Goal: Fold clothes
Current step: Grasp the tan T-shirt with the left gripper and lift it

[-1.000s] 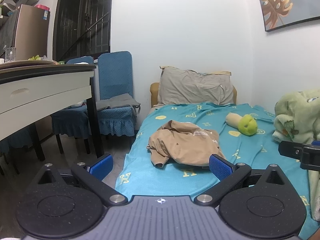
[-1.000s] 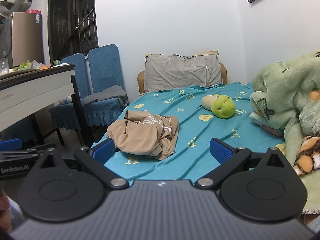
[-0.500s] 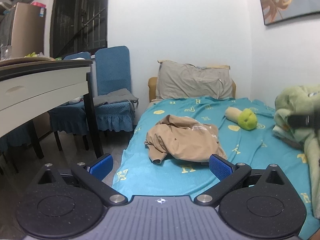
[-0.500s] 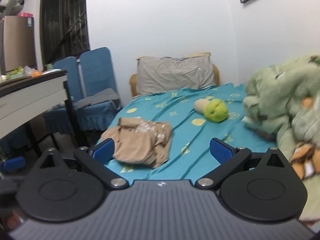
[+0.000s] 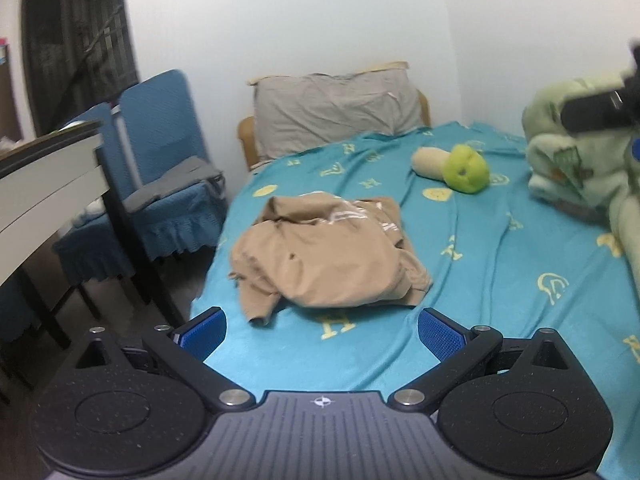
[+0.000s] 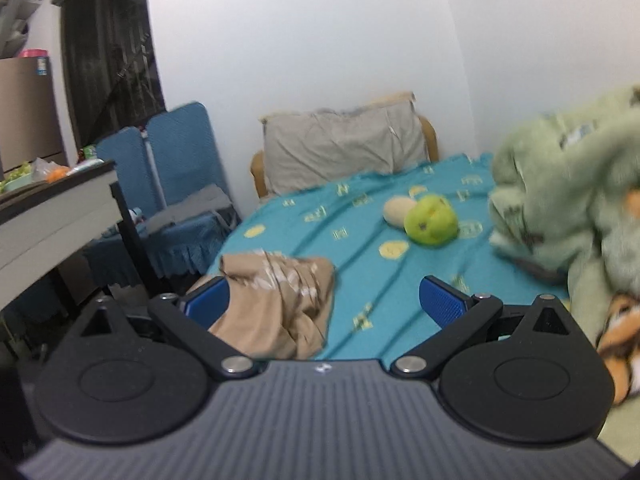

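A crumpled tan garment lies on the teal bedsheet near the bed's left edge; it also shows in the right wrist view. My left gripper is open and empty, just short of the garment's near edge. My right gripper is open and empty, with its left finger beside the garment's near left part. The right gripper's body shows blurred at the far right of the left wrist view.
A green plush toy and a grey pillow lie further up the bed. A green blanket pile fills the bed's right side. Blue chairs and a white table stand left of the bed.
Both grippers have moved forward towards the bed, so the tan garment looks larger and closer. The right gripper has risen in the left wrist view. Both stay open.
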{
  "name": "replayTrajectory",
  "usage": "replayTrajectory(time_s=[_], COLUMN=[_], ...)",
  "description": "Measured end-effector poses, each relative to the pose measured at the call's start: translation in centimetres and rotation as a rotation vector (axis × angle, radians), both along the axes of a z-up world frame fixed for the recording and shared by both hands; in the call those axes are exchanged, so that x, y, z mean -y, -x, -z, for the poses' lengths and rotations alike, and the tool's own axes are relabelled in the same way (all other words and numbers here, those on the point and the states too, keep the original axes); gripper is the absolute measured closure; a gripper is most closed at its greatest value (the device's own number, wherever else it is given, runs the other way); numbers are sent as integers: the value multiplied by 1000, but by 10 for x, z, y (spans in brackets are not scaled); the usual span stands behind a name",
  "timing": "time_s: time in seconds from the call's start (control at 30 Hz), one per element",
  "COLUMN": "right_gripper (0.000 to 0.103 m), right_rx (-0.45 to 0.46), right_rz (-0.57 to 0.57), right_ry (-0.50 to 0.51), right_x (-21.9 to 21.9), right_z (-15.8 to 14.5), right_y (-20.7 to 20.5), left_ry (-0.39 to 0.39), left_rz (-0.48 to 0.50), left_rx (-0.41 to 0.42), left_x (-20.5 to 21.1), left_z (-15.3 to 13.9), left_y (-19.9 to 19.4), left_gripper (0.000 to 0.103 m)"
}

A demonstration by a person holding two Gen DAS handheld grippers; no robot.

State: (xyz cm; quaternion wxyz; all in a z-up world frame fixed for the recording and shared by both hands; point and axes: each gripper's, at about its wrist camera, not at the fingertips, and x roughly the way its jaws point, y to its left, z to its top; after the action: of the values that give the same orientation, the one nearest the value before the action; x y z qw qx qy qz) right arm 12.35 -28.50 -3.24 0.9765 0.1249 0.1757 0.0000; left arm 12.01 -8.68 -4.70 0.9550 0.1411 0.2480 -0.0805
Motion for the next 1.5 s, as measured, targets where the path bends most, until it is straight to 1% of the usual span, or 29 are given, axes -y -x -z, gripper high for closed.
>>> replayTrajectory(time_s=[0.03, 0.13, 0.23, 0.27, 0.3, 0.33, 0.4, 0.43, 0.57, 0.6, 0.63, 0.7, 0.73, 0.8, 0.83, 0.87, 0.93, 0.97, 1.0, 1.03, 1.1, 1.27, 1.37, 1.5], right_gripper=[0, 0, 6, 18, 41, 47, 69, 71, 68, 61, 53, 0, 0, 0, 0, 0, 0, 0, 0, 0, 0, 0, 0, 0], right_rx=[-15, 2, 33, 34, 35, 36, 9, -4, -39, -46, -55, -72, -63, -59, -56, -61, -76, -90, -106, -120, -137, -147, -154, -157], right_rz=[-5, -2, 30, 46, 62, 78, 131, 157, 238, 250, 237, 211, 199, 177, 165, 165, 164, 162, 159, 154, 151, 144, 135, 109], right_ry=[-22, -57, -18, -2, 14, 29, -13, -35, -136, -158, -180, -225, -246, -243, -242, -242, -250, -258, -263, -264, -257, -211, -196, -168], right_x=[5, 13, 14, 16, 17, 18, 31, 37, 62, 67, 69, 74, 73, 70, 68, 68, 68, 69, 69, 68, 66, 60, 58, 53], right_z=[4, 6, 3, 3, 3, 3, 7, 10, 20, 23, 26, 32, 33, 33, 33, 34, 37, 39, 42, 44, 47, 49, 51, 52], right_y=[-2, -2, -1, -1, -2, -3, -6, -8, -13, -14, -16, -18, -19, -21, -22, -23, -27, -30, -32, -35, -38, -42, -43, -44], left_ry=[-8, -34, -68, -82, -97, -116, -141, -150, -185, -192, -194, -198, -205, -215, -206, -196, -180, -166, -147, -127, -84, 10, 63, 201], left_rz=[18, 77, 151, 183, 213, 238, 268, 277, 305, 298, 288, 260, 238, 196, 182, 168, 135, 118, 106, 97, 86, 65, 44, 19], left_rx=[-1, -7, -10, -9, -9, -9, -10, -11, -11, -7, -5, -5, -8, -15, -26, -36, -50, -59, -78, -94, -93, -55, -11, 31], left_x=[4, 20, 40, 47, 55, 65, 79, 85, 104, 106, 107, 108, 107, 104, 101, 97, 88, 83, 79, 74, 66, 47, 34, 3], left_z=[4, 16, 30, 35, 40, 46, 56, 61, 78, 82, 85, 92, 95, 100, 101, 103, 104, 104, 102, 100, 91, 57, 31, -10], left_y=[-7, -27, -43, -48, -53, -57, -65, -69, -83, -87, -92, -104, -110, -121, -126, -130, -137, -139, -141, -143, -141, -128, -111, -80], left_gripper=[0, 0, 2, 3, 4, 4, 9, 10, 11, 11, 11, 15, 16, 18, 19, 23, 34, 46, 60, 66, 84, 90, 91, 91])
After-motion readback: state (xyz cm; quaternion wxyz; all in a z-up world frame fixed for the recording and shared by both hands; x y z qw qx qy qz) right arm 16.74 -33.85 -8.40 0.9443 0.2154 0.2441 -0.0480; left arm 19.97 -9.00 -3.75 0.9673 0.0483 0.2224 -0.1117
